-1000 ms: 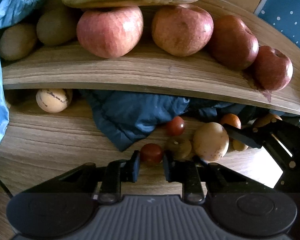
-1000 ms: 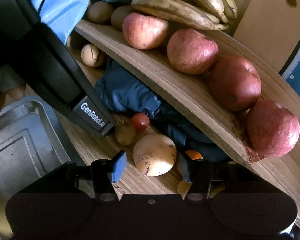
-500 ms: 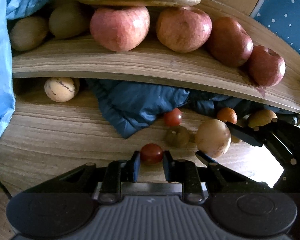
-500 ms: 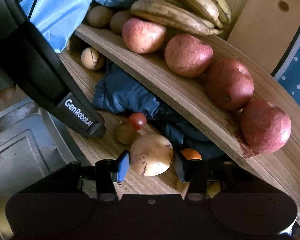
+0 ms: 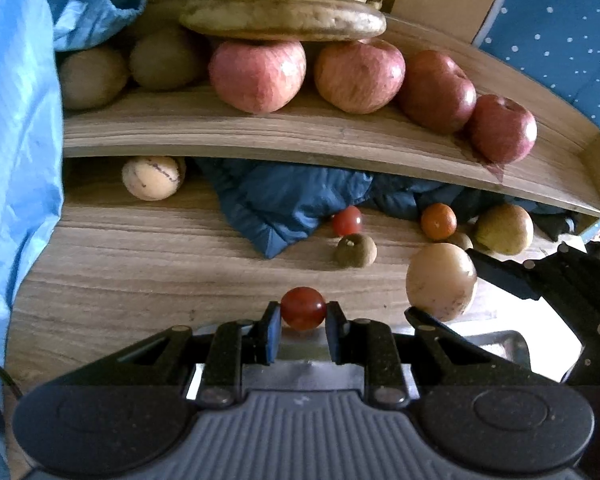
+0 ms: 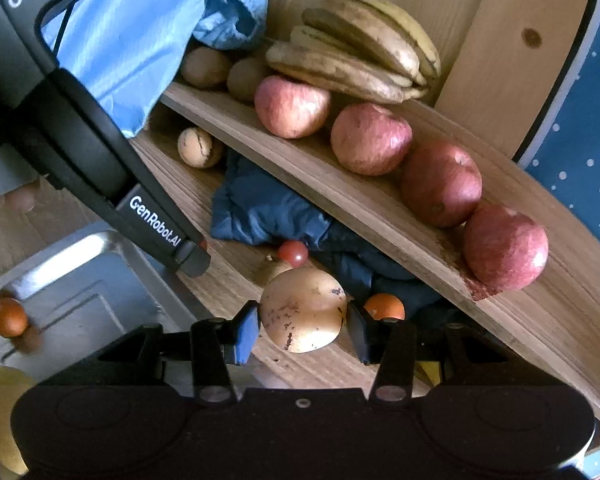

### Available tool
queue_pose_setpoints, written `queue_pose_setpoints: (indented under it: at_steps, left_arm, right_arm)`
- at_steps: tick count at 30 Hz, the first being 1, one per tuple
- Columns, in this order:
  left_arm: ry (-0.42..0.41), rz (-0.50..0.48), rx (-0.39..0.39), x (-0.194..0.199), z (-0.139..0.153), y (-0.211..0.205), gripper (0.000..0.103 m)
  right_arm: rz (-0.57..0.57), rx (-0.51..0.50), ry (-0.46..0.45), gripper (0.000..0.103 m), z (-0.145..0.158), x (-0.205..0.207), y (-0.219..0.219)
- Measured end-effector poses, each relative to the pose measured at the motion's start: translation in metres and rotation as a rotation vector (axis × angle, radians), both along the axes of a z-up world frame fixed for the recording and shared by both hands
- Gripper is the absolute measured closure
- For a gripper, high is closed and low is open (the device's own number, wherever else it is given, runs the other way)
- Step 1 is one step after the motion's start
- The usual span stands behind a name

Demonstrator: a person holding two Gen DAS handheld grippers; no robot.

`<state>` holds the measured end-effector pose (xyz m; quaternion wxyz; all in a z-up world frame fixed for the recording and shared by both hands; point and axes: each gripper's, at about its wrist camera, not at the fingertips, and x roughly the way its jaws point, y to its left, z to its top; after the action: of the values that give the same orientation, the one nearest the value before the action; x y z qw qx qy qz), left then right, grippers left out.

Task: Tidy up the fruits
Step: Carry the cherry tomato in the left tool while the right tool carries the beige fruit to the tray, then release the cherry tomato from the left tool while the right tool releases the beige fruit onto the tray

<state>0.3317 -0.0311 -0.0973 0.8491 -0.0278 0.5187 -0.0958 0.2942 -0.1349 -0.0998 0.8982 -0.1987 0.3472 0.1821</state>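
Observation:
My left gripper (image 5: 303,320) is shut on a small red cherry tomato (image 5: 303,307) and holds it above the edge of a metal tray (image 5: 300,364). My right gripper (image 6: 302,326) is shut on a large pale yellow round fruit (image 6: 303,314), lifted off the wooden lower shelf (image 6: 220,280); it also shows in the left wrist view (image 5: 440,280). Left on the shelf are another cherry tomato (image 5: 346,221), a brown kiwi-like fruit (image 5: 355,250), a small orange (image 5: 438,221) and a yellow fruit (image 5: 504,229).
The upper shelf (image 5: 300,136) carries several red apples (image 5: 258,74), kiwis (image 5: 92,76) and bananas (image 6: 360,60). A dark blue cloth (image 5: 292,200) lies under it beside a cracked pale fruit (image 5: 151,177). A light blue bag (image 5: 16,160) hangs left. The metal tray (image 6: 80,288) holds an orange fruit (image 6: 9,317).
Both grippers have drawn back from the shelf. The left carries the cherry tomato away from the other fruit. The right has closed on the pale fruit and lifted it.

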Motion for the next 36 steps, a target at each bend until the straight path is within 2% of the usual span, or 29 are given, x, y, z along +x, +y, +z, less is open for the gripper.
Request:
queue_pose_setpoints:
  at_steps: [13, 21, 36]
  left_arm:
    - [-0.005, -0.005, 0.001, -0.038, 0.004, 0.025, 0.077]
    - [0.034, -0.025, 0.008, -0.061, -0.006, 0.038, 0.077]
    - [0.086, -0.083, 0.049, -0.069, -0.016, 0.042, 0.077]
  right_arm:
    - [0.003, 0.029, 0.008, 0.054, 0.018, -0.042, 0.030]
    - [0.014, 0.103, 0.110, 0.054, 0.015, -0.059, 0.047]
    - [-0.026, 0.155, 0.213, 0.054, -0.001, -0.058, 0.056]
